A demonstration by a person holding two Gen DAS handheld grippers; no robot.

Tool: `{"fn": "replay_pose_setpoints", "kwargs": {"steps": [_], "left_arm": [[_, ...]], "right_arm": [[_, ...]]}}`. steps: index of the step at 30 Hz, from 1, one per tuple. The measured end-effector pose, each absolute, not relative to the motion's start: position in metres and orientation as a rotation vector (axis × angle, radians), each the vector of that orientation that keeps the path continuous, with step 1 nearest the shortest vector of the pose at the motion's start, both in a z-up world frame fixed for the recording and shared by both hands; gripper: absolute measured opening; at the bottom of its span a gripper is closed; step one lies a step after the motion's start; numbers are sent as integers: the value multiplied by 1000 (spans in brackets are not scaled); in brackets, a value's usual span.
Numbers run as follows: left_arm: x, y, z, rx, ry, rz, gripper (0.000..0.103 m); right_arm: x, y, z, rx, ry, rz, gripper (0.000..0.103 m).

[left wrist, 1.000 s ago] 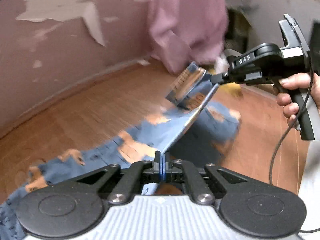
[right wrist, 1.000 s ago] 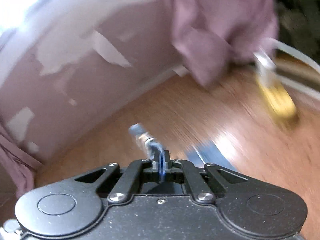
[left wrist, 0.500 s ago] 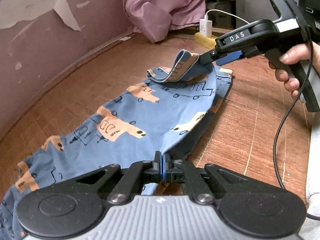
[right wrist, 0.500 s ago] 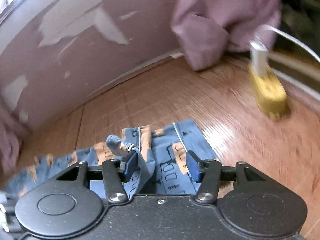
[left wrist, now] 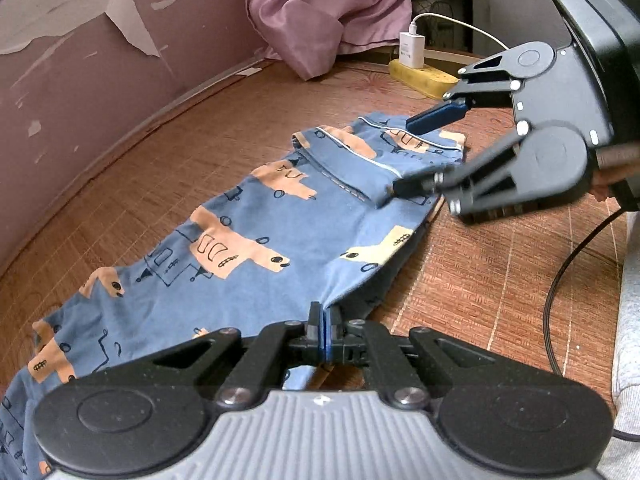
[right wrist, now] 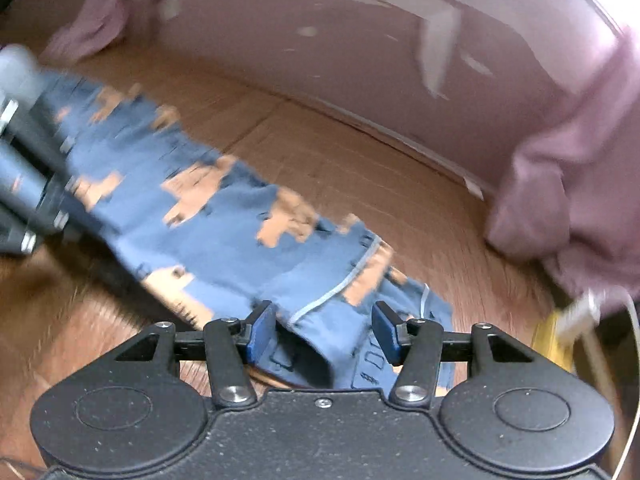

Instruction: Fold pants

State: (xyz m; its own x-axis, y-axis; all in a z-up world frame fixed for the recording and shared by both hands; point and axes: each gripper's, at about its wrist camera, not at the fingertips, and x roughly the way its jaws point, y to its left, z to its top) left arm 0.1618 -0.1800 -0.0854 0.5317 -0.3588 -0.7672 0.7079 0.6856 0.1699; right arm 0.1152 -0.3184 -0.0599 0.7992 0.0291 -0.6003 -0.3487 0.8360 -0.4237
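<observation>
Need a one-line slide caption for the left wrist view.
Left gripper pinches the blue printed pants on a woven mat; open right gripper hovers over the folded end.

pants (left wrist: 256, 240) | blue, tan print | flat on wooden floor | far end folded over

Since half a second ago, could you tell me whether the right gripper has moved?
Yes. The right gripper has opened and dropped toward the mat, away from the yellow power strip.

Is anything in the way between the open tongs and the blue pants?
Nothing visible. The right tongs are open right over the folded end of the pants, with only air between. The yellow power strip and pink cloth sit off to the side, beyond the pants.
</observation>
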Motion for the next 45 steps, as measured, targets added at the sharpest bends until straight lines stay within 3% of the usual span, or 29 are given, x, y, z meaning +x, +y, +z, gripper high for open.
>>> {"fn": "replay_pose_setpoints", "kwargs": {"steps": [5, 7, 9, 13, 20, 24, 31, 33, 37, 41, 43, 45], "left_arm": [[162, -180, -85, 503, 770, -670, 1], [161, -180, -85, 503, 769, -670, 1], [161, -179, -84, 502, 769, -670, 1], [161, -179, -84, 503, 768, -669, 1], [160, -178, -83, 501, 761, -663, 1], [159, -179, -82, 515, 756, -665, 1], [160, -177, -84, 522, 767, -675, 1], [161, -176, -84, 517, 770, -675, 1], [161, -177, -85, 521, 773, -676, 1], [160, -177, -86, 525, 775, -679, 1], [161, -176, -86, 524, 775, -681, 2], [161, -175, -85, 522, 774, -681, 1]], "right_arm": [[124, -306, -75, -671, 592, 216, 50], [126, -301, -77, -694, 590, 227, 43], [125, -299, -81, -721, 593, 244, 24], [127, -300, -78, -692, 562, 235, 7], [140, -384, -39, -65, 509, -140, 5], [134, -432, -54, 304, 602, -322, 0], [133, -438, -62, 370, 636, -343, 2], [132, -441, -62, 398, 632, -341, 22], [133, -446, -65, 425, 654, -336, 30], [138, -439, -67, 393, 677, -321, 30], [140, -436, -68, 362, 686, -335, 16], [139, -436, -67, 352, 674, -335, 9]]}}
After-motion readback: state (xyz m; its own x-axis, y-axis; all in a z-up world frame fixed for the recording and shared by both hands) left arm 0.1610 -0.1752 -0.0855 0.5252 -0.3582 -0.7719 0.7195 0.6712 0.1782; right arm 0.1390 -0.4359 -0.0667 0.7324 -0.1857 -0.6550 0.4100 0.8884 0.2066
